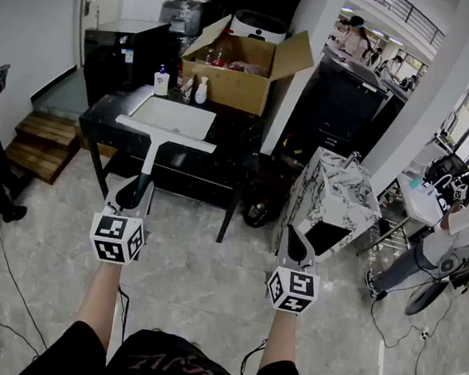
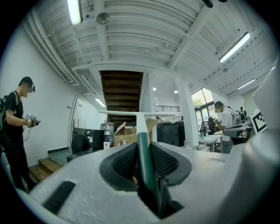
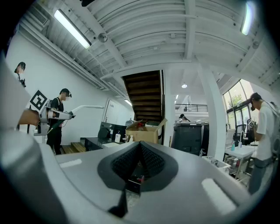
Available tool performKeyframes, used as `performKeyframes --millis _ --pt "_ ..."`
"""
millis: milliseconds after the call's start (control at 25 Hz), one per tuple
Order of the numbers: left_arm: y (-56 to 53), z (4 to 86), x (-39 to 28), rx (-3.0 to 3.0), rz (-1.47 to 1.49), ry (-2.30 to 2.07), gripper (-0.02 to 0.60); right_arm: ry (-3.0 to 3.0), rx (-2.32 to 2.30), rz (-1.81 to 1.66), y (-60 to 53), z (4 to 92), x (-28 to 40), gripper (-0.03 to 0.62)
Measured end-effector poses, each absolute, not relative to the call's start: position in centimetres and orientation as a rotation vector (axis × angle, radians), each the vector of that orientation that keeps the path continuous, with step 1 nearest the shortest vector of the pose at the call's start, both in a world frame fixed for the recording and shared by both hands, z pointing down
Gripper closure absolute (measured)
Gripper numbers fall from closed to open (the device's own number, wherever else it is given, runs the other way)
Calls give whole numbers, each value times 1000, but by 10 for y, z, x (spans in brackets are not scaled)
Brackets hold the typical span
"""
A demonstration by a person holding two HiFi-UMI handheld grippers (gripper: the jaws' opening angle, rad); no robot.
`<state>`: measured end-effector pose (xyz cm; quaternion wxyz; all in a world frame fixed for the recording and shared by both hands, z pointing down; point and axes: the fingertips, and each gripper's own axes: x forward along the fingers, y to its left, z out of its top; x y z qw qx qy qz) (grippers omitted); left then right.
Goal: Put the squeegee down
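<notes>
Head view: 1 squeegee (image 1: 150, 154) in left claw (image 1: 137, 189); right claw (image 1: 291, 233) closed.

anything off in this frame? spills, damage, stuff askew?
Nothing stands out. The squeegee is clamped by its green handle in the jaws of the left gripper, in the air short of the black counter. The right gripper is shut, empty. No spill or damage shows.

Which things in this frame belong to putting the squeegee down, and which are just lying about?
Job in hand:
- white-bladed squeegee with green handle, gripped by left gripper
- black counter with white sink, possibly the landing spot

Lying about:
- open brown cardboard box
- white pump bottle
- marble-patterned cabinet
- right gripper, shut, empty
</notes>
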<state>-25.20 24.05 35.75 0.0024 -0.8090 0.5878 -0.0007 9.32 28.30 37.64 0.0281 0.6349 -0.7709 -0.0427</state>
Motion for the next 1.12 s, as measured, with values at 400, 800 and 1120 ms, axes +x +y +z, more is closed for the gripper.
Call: performKeyframes --millis 400,800,1120 --pt "247 360 -243 -2557 -17 1822 485 -2385 1954 -114 291 377 94 592" --pt "246 361 -254 -2580 -18 1813 485 -2414 1940 -95 289 368 77 592" --pt "237 368 -268 -2610 -17 1775 485 -2393 1946 -123 286 370 54 592"
